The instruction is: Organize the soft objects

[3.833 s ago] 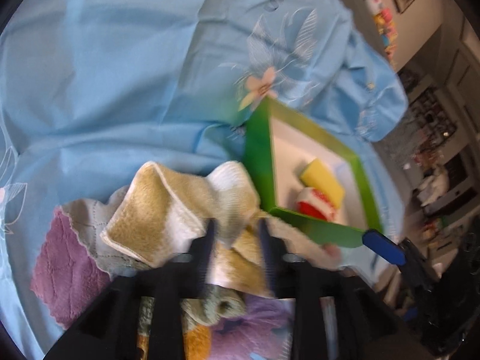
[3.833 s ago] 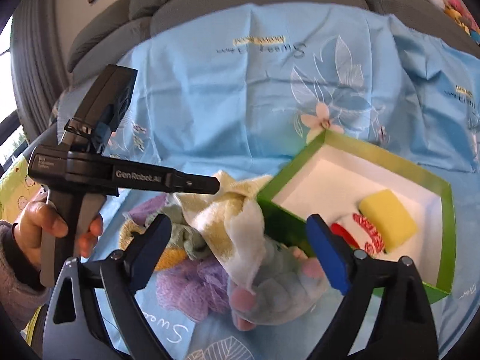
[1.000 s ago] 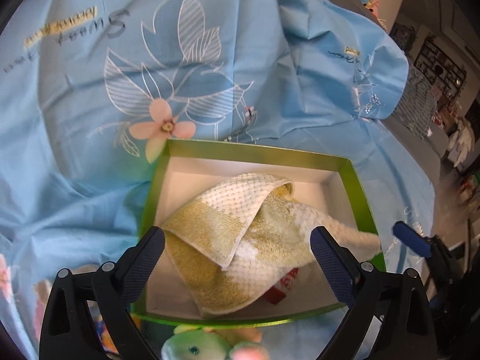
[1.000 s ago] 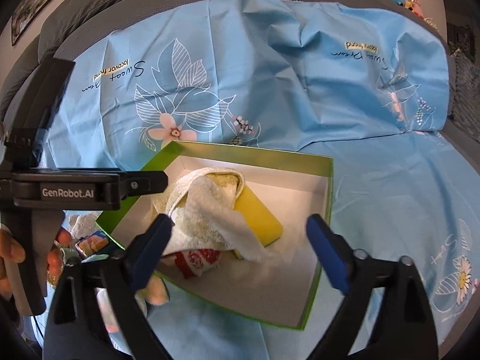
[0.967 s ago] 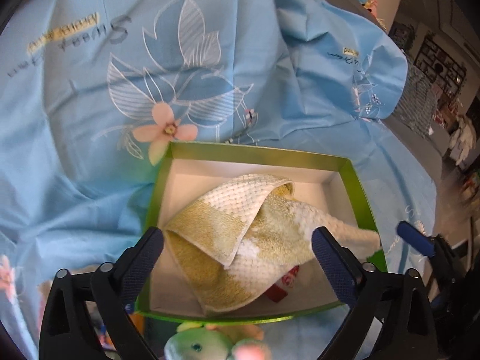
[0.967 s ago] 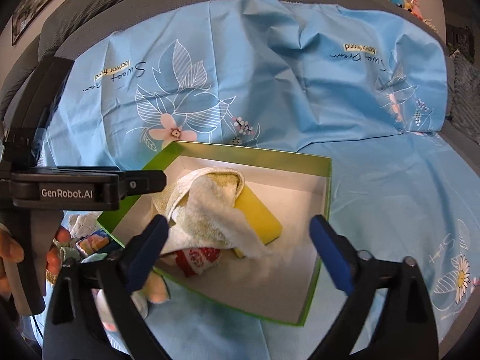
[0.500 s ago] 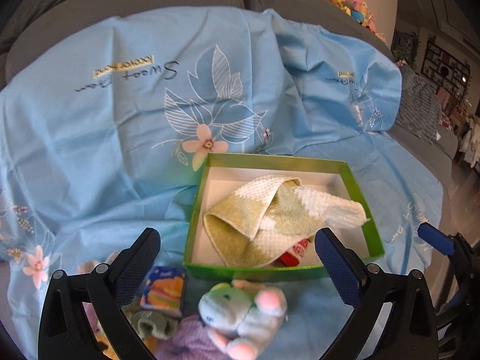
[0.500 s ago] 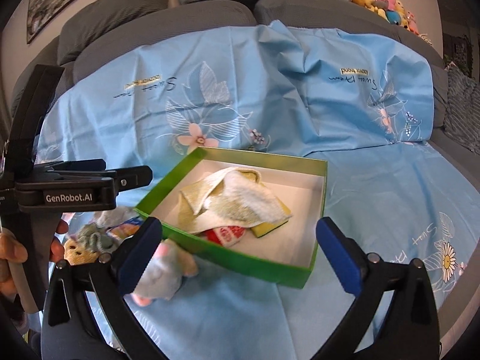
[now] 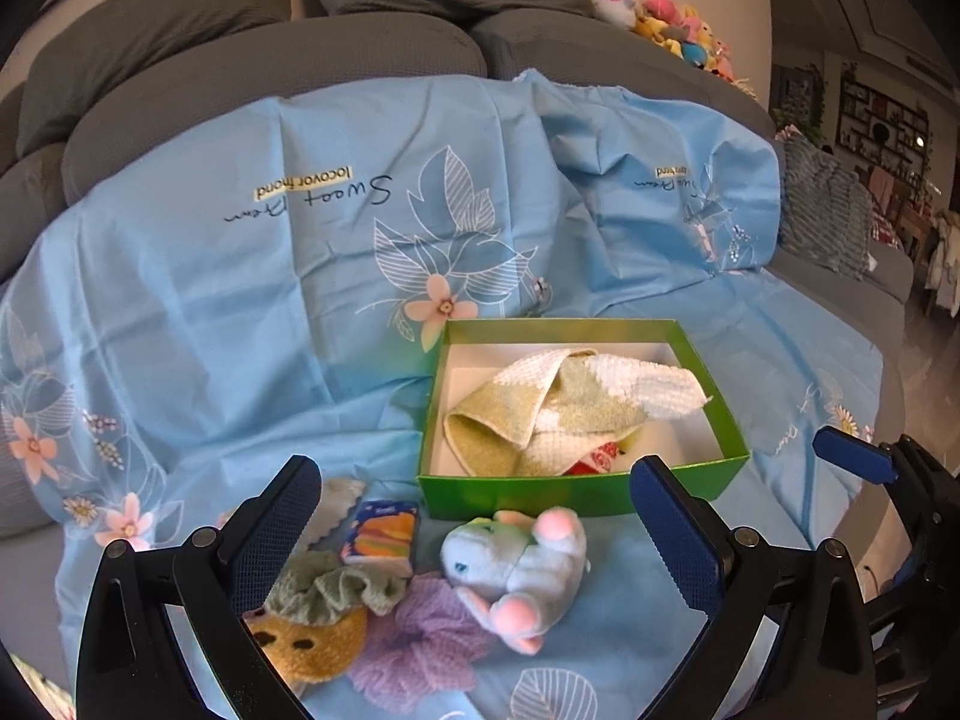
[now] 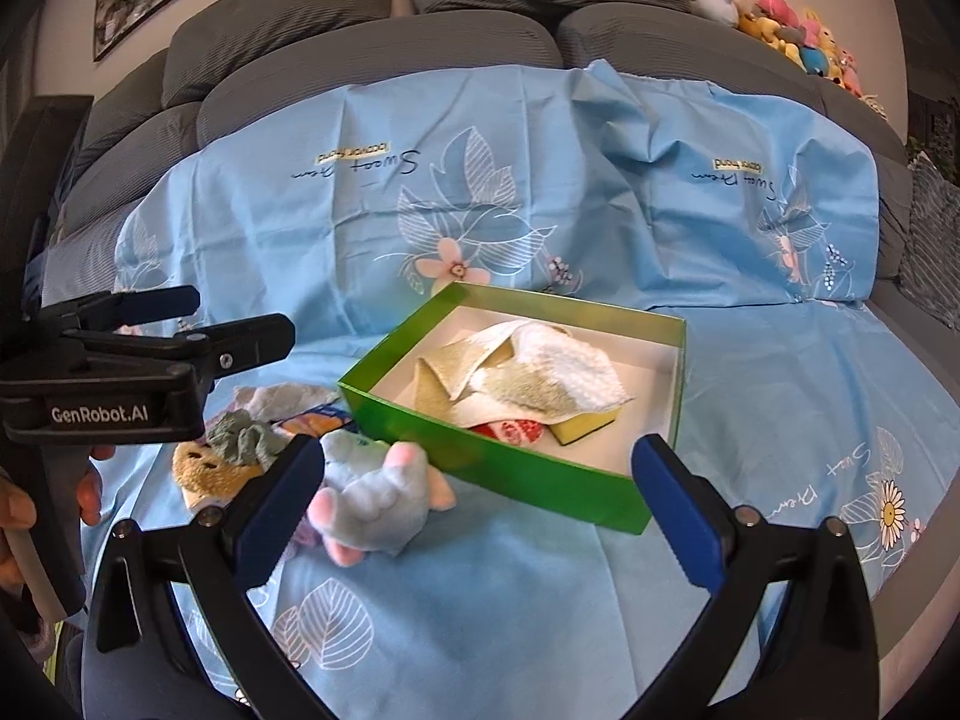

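- Grey sofa cushions (image 9: 384, 54) rise behind a blue floral sheet (image 9: 240, 276) spread over the seat, apparently to give the sorting job one clean working ground, seen from the left wrist.
- On that sheet sits a green box (image 9: 576, 489), its open top turned up so soft things can be dropped straight in; a yellow-and-white towel (image 9: 558, 408) lies crumpled inside, covering most of a red-and-white item (image 9: 600, 457).
- Just in front of the box wall lies a pale blue plush toy (image 9: 516, 564), beside a purple scrubby cloth (image 9: 420, 648), a green knitted piece (image 9: 336, 588), a tan sponge-like toy (image 9: 312, 642) and a small colourful packet (image 9: 381, 537), all waiting outside the box.
- Left tongs (image 9: 474, 534) hang released and empty above this pile, spread wide enough to frame the plush, likely the next pick.

- From the right wrist, the same sheet (image 10: 780, 420) and box (image 10: 540, 480) fill the scene; a yellow sponge (image 10: 585, 426) shows under the towel (image 10: 540, 384).
- Right tongs (image 10: 480, 504) are likewise released, holding nothing, poised near the front of the box.
- At left a hand (image 10: 36, 510) grips the other tool's handle, holding it over the loose pile near the plush (image 10: 378, 498).
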